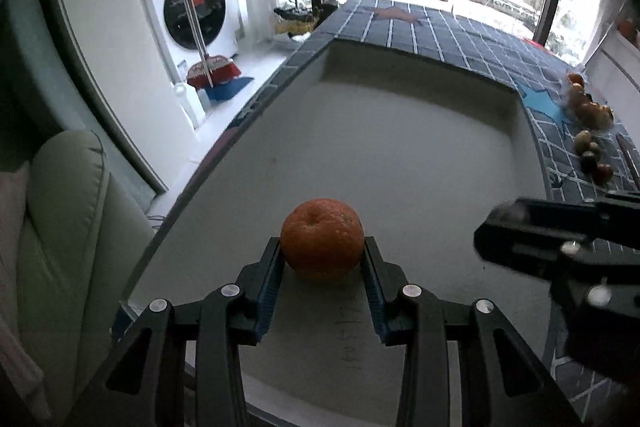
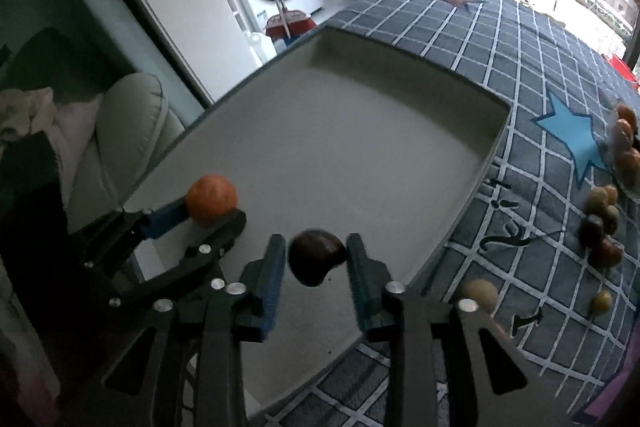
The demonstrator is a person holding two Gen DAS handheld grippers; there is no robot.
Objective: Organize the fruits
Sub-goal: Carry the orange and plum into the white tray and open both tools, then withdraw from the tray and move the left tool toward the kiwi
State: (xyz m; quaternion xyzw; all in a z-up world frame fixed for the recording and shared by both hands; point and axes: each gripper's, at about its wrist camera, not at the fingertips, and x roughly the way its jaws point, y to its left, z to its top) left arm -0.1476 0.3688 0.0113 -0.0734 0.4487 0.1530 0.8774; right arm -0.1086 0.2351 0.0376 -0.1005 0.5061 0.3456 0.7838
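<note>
- Left gripper: jaws clamped on a mandarin, blue pads pressing both flanks at its widest part. Fruit sits low over the floor of the grey tray, near the tray's near-left corner; whether it touches the floor, cannot tell. Grip across the middle probably keeps the round fruit from rolling out.
- Right gripper: jaws apart, with a dark, reddish-brown fruit between them. A gap shows on the right pad side; left side looks close, contact unclear. Fruit is blurred, so judged released or just leaving the pads, over the tray's near edge region.
- Tray is shallow-walled and otherwise bare inside. Judged as the collecting place: walls would stop round fruit from wandering.
- Tray rests on a blue checked cloth with star patches, covering the worktop.
- Unsorted stock to the right of the tray on the cloth: a cluster of small dark and olive fruits, a bag of orange fruits at the frame edge, a pale round fruit just beside the tray's near corner, a small yellow one.
- Judgement: early in the task; most fruit still outside the tray.
</note>
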